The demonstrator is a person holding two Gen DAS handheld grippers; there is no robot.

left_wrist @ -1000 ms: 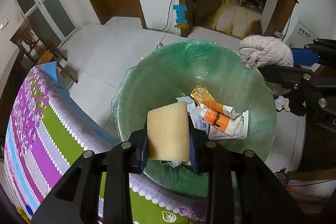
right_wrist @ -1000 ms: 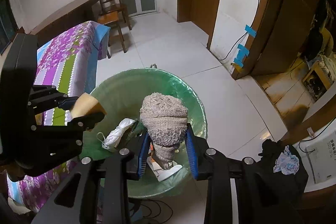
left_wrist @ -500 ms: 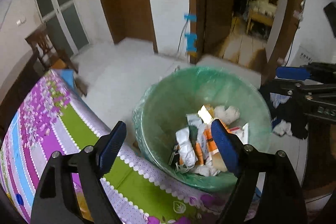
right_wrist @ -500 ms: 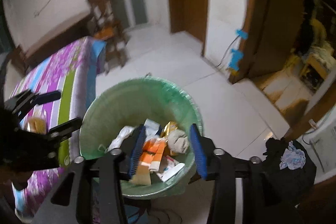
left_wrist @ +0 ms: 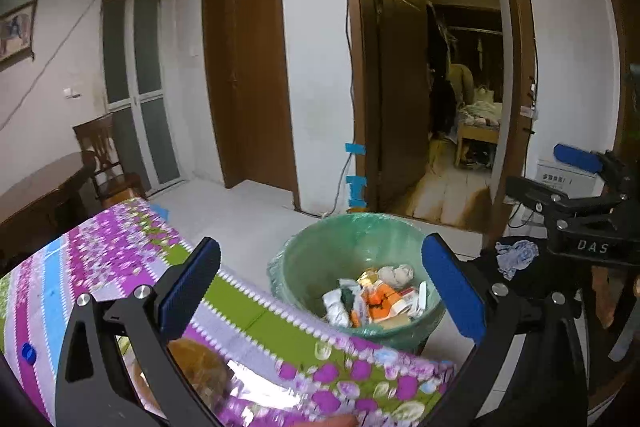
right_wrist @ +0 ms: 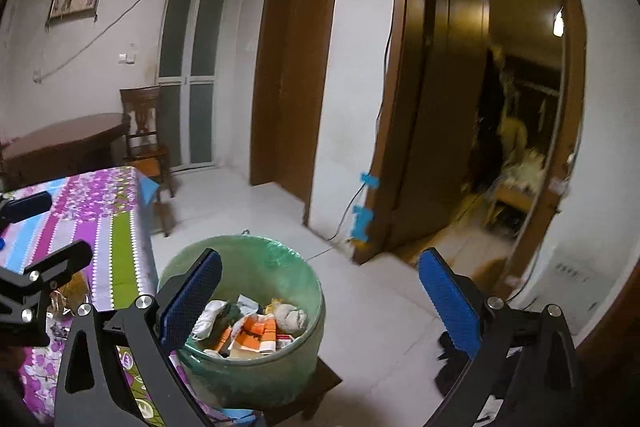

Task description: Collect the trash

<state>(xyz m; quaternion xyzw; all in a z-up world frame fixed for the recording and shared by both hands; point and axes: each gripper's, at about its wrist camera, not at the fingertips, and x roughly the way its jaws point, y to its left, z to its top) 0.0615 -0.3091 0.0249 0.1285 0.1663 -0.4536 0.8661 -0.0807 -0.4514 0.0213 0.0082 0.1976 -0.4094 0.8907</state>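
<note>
Both grippers hanging empty above the trash bin

The left gripper [left_wrist: 320, 291] and right gripper [right_wrist: 320, 301] are holding their jaws spread wide, presumably ready for more trash. The green-lined bin [right_wrist: 256, 251], just beside the floral-clothed table [left_wrist: 120, 259], is holding orange cartons [right_wrist: 256, 335], a knitted wad [right_wrist: 292, 317] and white scraps [left_wrist: 334, 303].

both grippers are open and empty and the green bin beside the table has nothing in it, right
Not quite. Both the left gripper and the right gripper are open and empty, and the bin stands beside the table, but it holds trash. The right wrist view shows this.
</note>
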